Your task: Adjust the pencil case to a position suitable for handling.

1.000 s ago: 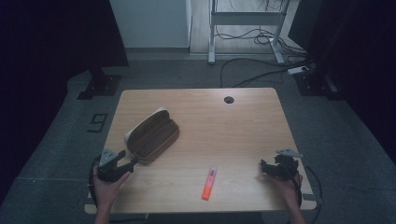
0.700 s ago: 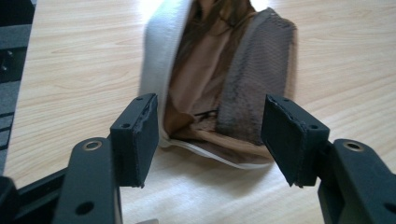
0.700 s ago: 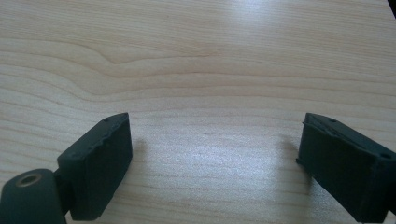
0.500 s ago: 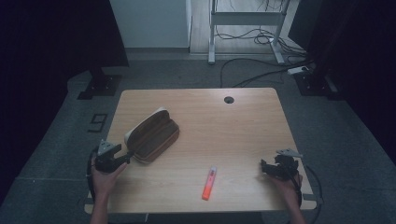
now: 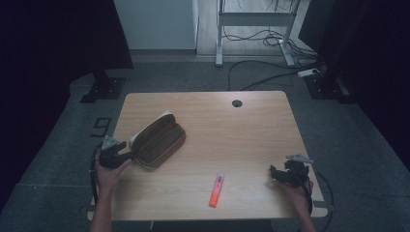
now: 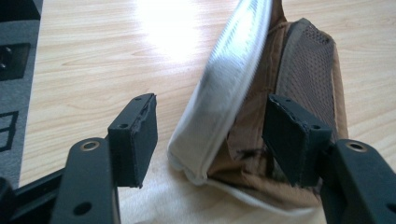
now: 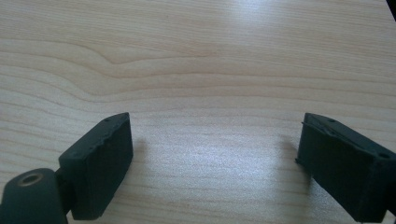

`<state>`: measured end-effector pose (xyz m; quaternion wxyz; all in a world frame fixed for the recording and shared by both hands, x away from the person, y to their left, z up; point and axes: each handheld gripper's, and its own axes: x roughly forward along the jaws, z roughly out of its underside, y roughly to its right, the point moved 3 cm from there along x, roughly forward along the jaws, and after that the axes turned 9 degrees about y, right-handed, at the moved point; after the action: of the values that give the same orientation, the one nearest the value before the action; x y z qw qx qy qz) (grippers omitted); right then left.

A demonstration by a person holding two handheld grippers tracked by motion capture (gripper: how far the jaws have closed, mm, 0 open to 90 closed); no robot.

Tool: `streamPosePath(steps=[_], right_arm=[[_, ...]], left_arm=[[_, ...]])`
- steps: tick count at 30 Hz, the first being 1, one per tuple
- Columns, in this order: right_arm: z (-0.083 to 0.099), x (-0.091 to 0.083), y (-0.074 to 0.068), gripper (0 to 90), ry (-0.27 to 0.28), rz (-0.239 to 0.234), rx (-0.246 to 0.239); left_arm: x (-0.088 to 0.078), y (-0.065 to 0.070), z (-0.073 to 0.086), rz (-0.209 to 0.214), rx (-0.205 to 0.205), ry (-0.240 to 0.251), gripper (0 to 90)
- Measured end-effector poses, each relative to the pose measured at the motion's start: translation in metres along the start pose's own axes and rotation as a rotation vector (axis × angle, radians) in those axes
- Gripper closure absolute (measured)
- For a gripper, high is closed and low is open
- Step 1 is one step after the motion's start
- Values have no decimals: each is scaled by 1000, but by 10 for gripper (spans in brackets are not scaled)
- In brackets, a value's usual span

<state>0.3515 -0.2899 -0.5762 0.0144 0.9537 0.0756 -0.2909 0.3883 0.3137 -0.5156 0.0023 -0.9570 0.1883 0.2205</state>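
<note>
The left gripper point(image 6: 210, 140) stands wide open, its jaws straddling the near end of the brown fabric pencil case with a white padded rim point(image 6: 243, 93); the left pad clears the rim, while the right pad sits at the mesh lining, possibly touching it. The right gripper point(image 7: 212, 163) is spread just as wide over bare wood, holding nothing. The case lies open on the left of the light wooden table point(image 5: 251, 125), and an orange-red marker pen point(image 5: 216, 189) lies well apart, between the hands.
</note>
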Motion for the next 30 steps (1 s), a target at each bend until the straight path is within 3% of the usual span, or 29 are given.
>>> streamPosePath(steps=[13,14,18,23,30], right_arm=[[0,0,0,106,2,2,2],[0,0,0,106,2,3,2],[0,0,0,109,3,3,1],[0,0,0,112,3,3,1],[0,0,0,115,4,5,3]], left_arm=[[21,-1,-1,2,9,-42,402],[22,0,-2,2,12,-38,430],[23,1,-1,-24,8,-46,695],[21,3,-1,-20,24,-56,786],[17,8,-2,-22,26,-14,831]])
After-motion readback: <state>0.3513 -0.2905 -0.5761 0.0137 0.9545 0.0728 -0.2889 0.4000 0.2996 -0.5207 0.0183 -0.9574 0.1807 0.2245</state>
